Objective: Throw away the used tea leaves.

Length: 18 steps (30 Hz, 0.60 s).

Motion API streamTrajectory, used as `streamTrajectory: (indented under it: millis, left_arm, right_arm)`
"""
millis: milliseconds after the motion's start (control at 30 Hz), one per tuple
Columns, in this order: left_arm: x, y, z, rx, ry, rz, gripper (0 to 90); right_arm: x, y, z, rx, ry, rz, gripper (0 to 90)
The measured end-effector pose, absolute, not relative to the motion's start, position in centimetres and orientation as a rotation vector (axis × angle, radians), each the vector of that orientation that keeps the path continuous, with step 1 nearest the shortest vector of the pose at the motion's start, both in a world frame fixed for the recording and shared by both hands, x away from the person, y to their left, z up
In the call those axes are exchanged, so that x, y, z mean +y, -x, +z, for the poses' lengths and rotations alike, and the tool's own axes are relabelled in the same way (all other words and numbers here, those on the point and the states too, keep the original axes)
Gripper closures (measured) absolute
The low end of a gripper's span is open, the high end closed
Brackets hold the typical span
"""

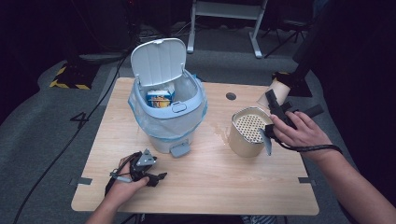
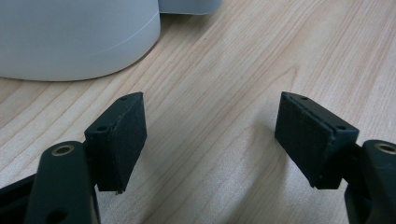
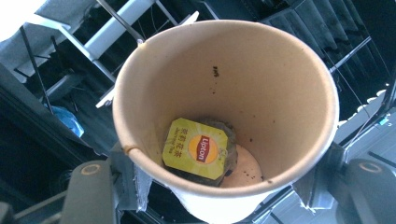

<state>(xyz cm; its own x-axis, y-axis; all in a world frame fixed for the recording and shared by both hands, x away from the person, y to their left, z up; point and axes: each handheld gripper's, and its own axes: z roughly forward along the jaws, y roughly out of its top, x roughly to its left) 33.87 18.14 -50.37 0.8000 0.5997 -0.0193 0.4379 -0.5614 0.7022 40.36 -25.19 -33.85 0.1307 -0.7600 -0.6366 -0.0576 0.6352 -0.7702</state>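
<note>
While its thin, easily crushed wall is pinched low between the closed right gripper [image 3: 219,196], a light paper cup [image 3: 224,107] with a used tea bag [image 3: 198,151] is held tilted near the table's [image 1: 205,186] right edge; the left gripper [image 2: 210,135] is kept wide and empty.

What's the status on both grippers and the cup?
Left gripper open, idle above wooden table. Right gripper shut on tan paper cup, used teabag inside. Metal strainer canister beside it.

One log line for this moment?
right gripper: shut on tan paper cup, yellow-tagged teabag inside | left gripper: open, on wooden table
</note>
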Motion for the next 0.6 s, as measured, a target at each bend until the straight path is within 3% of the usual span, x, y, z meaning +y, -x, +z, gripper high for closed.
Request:
streamTrajectory:
  millis: [600]
  left_arm:
    - [18.1, -33.9, -50.4, 0.764, -2.254, 0.286, 25.4]
  right_arm:
    - [-23.9, -40.8, -34.5, 1.335, 0.83, -0.692, 36.9]
